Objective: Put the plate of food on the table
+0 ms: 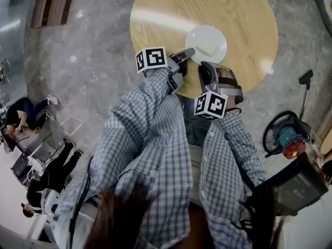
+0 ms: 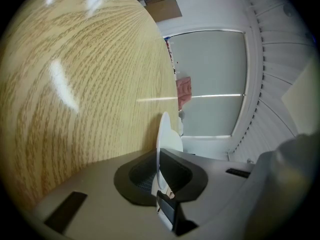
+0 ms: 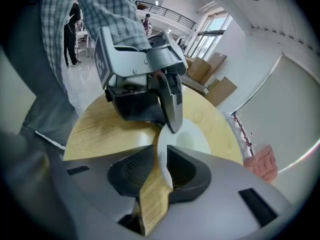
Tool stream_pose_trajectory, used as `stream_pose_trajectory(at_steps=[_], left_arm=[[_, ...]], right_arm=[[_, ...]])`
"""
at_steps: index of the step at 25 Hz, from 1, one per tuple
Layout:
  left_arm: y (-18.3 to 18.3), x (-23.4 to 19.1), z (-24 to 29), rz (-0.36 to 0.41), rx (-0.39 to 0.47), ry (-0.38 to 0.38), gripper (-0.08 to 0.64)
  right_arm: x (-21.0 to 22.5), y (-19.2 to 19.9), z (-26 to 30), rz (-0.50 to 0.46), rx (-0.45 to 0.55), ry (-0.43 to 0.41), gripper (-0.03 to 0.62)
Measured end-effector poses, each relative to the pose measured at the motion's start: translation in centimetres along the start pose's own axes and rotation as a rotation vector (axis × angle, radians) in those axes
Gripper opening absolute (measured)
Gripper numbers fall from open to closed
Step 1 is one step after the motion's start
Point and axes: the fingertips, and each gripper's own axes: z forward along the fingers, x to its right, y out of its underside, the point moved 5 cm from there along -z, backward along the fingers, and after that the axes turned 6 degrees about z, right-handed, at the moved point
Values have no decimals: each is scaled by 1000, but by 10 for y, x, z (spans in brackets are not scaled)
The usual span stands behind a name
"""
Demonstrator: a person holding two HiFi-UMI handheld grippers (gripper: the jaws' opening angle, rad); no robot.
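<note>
- Plate [image 1: 207, 43]: white, lying over the near part of the round wooden table [image 1: 233, 9], well inside its edge. In the right gripper view it looks flat on the wood, though I cannot confirm full contact.
- Contents: I make out no food on it (the well looks bare white).
- My left gripper [image 2: 160, 171]: the jaws are closed almost together on the plate's rim, which stands edge-on between the pads.
- My right gripper [image 3: 161, 169]: the jaws are apart, with bare wood showing through the gap. The plate's near rim sits at the mouth along one pad, not pinched.
- Progress, in my judgement: the placing is all but done, since the plate is at its spot on the table.
- Outstanding: let go with the left gripper, then draw both grippers clear without dragging the plate.
</note>
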Motion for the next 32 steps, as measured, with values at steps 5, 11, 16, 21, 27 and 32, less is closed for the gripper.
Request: stream_pose_trajectory(at_steps=[5, 11, 16, 21, 27, 32], left_arm=[[-1, 1, 0, 0, -1, 3, 18], [2, 2, 3, -3, -8, 9, 18], [1, 5, 4, -2, -32, 70, 20], [2, 12, 6, 11, -65, 93, 71], [1, 16, 3, -32, -58, 148, 143], [8, 16, -1, -46, -84, 169, 143]], right_arm=[[-2, 1, 7, -112, -59, -12, 77], [0, 4, 5, -137, -76, 16, 44], [1, 4, 5, -124, -96, 24, 44], [1, 6, 4, -126, -106, 22, 44], [2, 5, 3, -122, -107, 16, 44], [5, 7, 4, -135, -117, 8, 44]])
